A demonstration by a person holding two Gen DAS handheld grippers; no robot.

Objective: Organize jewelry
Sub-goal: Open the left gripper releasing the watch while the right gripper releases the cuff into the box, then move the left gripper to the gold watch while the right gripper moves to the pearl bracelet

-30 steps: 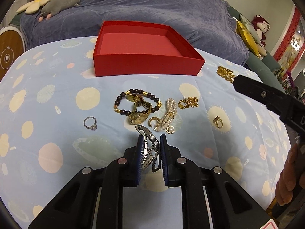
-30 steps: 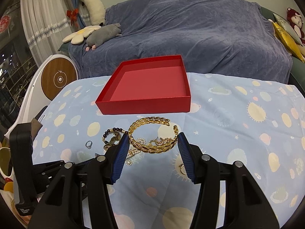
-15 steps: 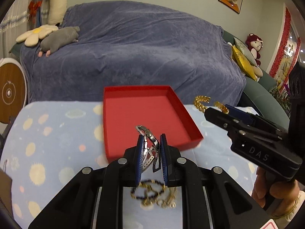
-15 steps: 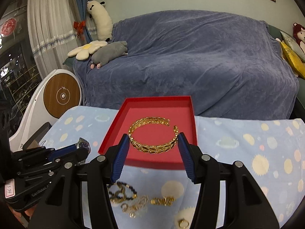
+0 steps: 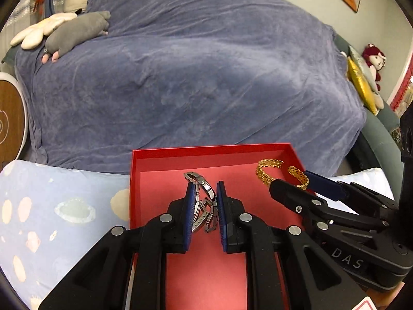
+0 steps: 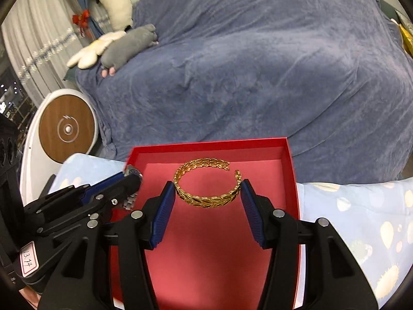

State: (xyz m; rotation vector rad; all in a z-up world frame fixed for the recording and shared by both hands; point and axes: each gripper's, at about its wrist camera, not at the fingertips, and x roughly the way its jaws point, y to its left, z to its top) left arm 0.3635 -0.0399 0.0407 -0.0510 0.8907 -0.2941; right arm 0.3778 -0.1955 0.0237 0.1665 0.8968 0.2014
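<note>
My left gripper point(image 5: 204, 190) is shut on a silver metal watch point(image 5: 204, 201) and holds it over the open red box point(image 5: 206, 152). My right gripper point(image 6: 207, 190) is shut on a gold leaf-pattern bangle point(image 6: 206, 184), also over the red box point(image 6: 211, 146). In the left wrist view the right gripper point(image 5: 294, 182) reaches in from the right with the bangle point(image 5: 268, 170). In the right wrist view the left gripper point(image 6: 129, 178) reaches in from the left with the watch point(image 6: 131, 173). The other jewelry on the table is out of view.
The box sits on a light blue patterned cloth point(image 5: 51, 206) at the table's far side. Behind it is a sofa under a blue blanket point(image 5: 193, 64) with plush toys point(image 5: 72, 28). A round wooden disc point(image 6: 67, 129) stands to the left.
Both grippers have lifted their pieces from the table and carried them forward over the red box. The jewelry pile has dropped out of view.
</note>
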